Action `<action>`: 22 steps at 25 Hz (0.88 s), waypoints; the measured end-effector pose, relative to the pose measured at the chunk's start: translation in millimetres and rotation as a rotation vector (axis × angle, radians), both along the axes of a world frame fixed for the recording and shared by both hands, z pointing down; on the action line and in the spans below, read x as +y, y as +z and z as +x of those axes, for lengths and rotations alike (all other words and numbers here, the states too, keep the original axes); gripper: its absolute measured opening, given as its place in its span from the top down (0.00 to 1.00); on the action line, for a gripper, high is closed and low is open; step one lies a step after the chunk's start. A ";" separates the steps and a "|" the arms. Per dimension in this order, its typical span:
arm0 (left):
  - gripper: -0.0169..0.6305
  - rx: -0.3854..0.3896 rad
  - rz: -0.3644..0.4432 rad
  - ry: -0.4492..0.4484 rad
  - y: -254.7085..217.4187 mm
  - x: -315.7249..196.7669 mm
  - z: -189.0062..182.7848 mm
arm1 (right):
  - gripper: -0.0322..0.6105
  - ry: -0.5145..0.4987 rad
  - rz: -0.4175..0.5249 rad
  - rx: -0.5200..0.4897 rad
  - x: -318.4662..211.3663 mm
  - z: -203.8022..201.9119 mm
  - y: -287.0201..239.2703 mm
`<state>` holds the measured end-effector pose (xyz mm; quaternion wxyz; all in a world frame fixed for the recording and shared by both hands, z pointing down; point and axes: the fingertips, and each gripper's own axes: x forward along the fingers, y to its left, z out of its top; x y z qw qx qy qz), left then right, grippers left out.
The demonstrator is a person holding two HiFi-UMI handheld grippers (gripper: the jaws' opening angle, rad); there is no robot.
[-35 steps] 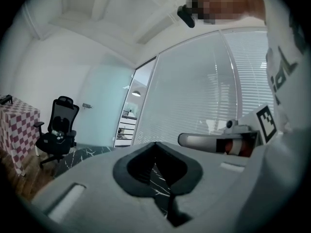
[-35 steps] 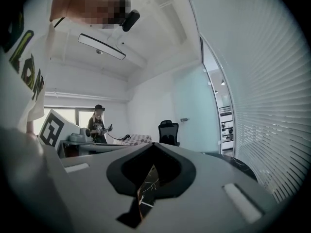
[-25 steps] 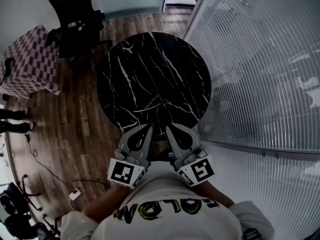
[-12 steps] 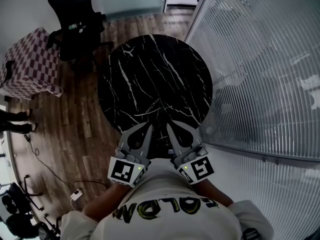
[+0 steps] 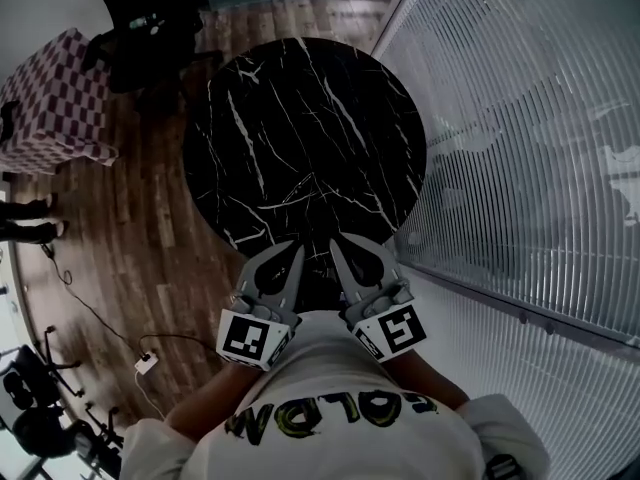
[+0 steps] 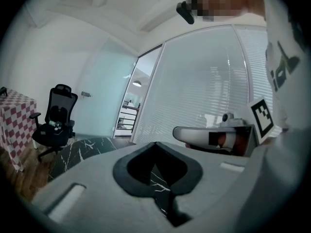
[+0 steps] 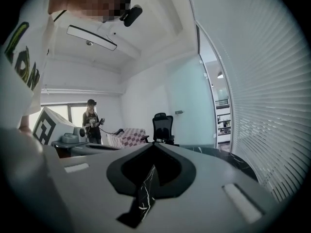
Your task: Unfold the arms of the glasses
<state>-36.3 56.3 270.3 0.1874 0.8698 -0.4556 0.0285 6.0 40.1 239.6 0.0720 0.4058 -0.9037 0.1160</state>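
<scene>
Most of the head view's right side is a wall of pale horizontal blinds (image 5: 520, 118). It runs just beside the right edge of the round black marble table (image 5: 300, 138), leaving only a narrow strip there. Left of the table lies brown wood-plank floor (image 5: 150, 238), the widest open room around it. Beyond the table's far-left edge stands a black mesh office chair (image 5: 140, 28), near the rim but apart from it. Further left of the table is a block draped in red-and-white checked cloth (image 5: 50, 98). The tabletop is glossy and crossed by white veins; the glasses cannot be made out on it or in any view. At the table's near edge a person in a white printed shirt (image 5: 330, 408) holds both tools side by side, tips at the rim. These are the grey left gripper (image 5: 296, 253) and the grey right gripper (image 5: 336, 245). Each has its jaws pressed together with nothing gripped, and only marble shows through the spade-shaped gap behind the tips. Another person (image 7: 92, 123) stands well left of the table, beside the checked block. On the floor left of the table's near edge, a thin dark cable (image 5: 75, 303) leads to a small white plug block (image 5: 147, 364).
</scene>
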 end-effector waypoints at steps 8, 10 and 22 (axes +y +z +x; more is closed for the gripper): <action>0.97 -0.047 -0.007 0.009 18.9 -7.5 10.6 | 0.95 -0.020 -0.057 0.024 1.2 9.5 22.8; 0.97 -0.078 -0.023 0.021 30.1 -9.0 9.1 | 0.95 -0.024 -0.074 0.041 -2.0 10.5 32.0; 0.92 -0.192 -0.093 0.066 104.8 -41.8 -1.9 | 0.92 -0.041 -0.176 0.125 -31.9 19.0 114.4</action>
